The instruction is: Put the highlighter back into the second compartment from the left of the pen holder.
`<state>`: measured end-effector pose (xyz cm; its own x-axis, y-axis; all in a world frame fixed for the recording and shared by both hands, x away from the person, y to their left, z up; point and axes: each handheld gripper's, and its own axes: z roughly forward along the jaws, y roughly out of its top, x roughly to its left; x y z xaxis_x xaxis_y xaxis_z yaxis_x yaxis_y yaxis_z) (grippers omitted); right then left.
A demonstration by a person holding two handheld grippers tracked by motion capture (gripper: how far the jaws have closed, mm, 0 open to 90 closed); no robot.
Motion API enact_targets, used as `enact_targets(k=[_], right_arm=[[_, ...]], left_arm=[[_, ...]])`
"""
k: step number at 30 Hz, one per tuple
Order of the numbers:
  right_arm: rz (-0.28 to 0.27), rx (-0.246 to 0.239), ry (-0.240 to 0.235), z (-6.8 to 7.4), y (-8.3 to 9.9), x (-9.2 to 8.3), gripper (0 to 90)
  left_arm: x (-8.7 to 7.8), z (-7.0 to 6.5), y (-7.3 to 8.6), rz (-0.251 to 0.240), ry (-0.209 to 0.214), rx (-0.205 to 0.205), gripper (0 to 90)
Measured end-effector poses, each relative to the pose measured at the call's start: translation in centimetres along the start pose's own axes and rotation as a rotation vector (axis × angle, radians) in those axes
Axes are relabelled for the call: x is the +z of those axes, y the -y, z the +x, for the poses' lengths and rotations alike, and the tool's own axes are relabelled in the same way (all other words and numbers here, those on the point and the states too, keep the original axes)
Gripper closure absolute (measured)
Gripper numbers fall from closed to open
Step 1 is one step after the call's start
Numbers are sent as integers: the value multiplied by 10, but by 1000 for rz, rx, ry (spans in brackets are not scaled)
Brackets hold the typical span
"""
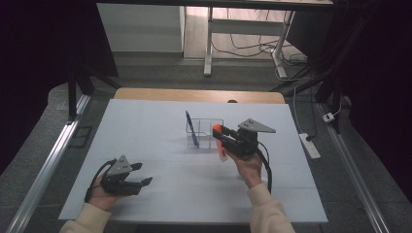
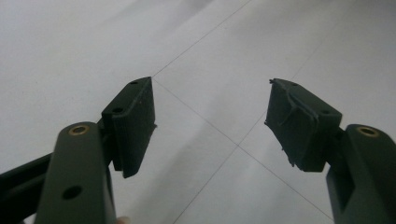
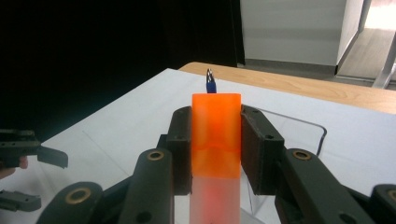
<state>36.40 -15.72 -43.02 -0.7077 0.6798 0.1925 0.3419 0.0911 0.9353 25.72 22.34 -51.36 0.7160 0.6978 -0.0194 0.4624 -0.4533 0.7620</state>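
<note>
My right gripper (image 1: 219, 137) is shut on an orange stick (image 1: 217, 129) with a pale, see-through lower end, like a thick marker. It holds the stick upright above the mat, just right of and in front of a clear open box (image 1: 206, 132). A blue pen (image 1: 191, 128) leans inside that box at its left side. In the right gripper view the orange stick (image 3: 216, 135) sits between the two pads (image 3: 181, 140), with the pen tip (image 3: 210, 83) showing behind it. My left gripper (image 1: 142, 174) rests open on the mat at the near left, holding nothing (image 2: 210, 88).
A white mat (image 1: 160, 145) covers the wooden table (image 1: 194, 94). Black cables trail from both grippers. Beyond the table are a desk frame (image 1: 209, 48) and a power strip (image 1: 310, 145) on the floor. Metal rails (image 1: 43, 170) run along both sides.
</note>
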Motion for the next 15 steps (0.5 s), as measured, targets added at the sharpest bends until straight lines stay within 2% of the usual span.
enact_targets(k=[15], right_arm=[[-27,-6,-2,-5,-13,10,667]], left_arm=[[1,1,0,4,3,0,322]])
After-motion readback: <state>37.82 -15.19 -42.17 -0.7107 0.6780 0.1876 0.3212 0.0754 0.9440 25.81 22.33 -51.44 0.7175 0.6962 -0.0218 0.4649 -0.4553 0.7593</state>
